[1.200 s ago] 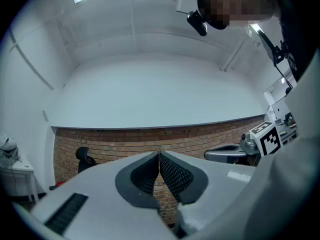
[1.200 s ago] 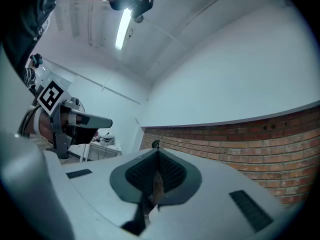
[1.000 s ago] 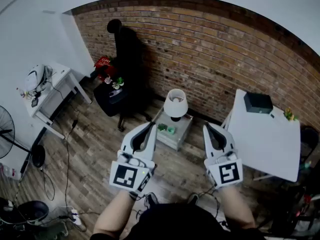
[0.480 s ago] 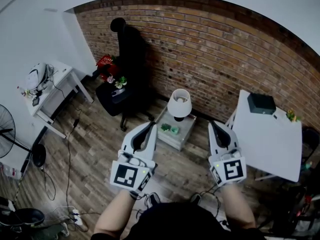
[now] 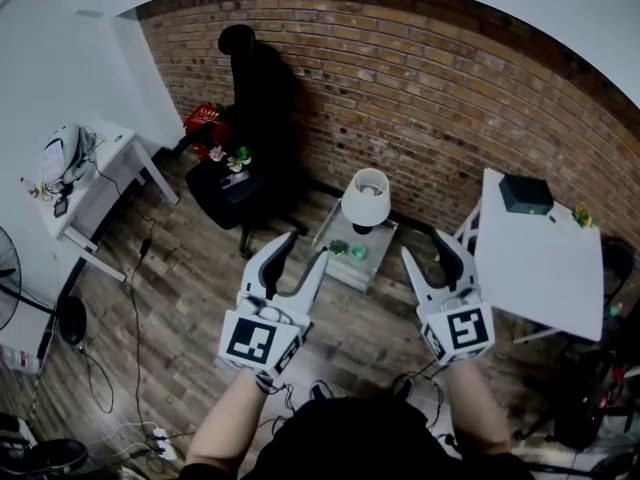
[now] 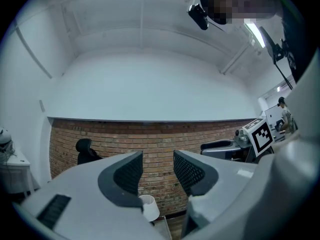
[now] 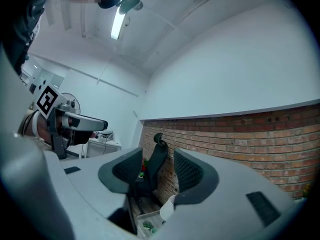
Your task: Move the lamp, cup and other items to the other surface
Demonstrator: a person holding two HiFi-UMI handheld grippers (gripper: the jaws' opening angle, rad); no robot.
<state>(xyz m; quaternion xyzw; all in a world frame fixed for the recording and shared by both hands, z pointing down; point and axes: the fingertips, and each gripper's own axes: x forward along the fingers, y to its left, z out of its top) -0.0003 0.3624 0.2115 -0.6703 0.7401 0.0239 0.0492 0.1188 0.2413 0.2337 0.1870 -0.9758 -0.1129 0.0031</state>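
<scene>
Opening empty, left gripper and right gripper are facing the white-shaded lamp. Gripping its dark base is looking safest.

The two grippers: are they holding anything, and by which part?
Nothing is held. The left gripper and right gripper are opening their jaws in the air, nothing between them. The lamp stands untouched.

The wall is rough red-brown brick with pale mortar lines; the floor is worn wood plank, dull and streaky; the lamp has a matt white shade, cloth or paper, I cannot tell which; the white table looks smooth and matt; the chair is dull black, seemingly cloth
</scene>
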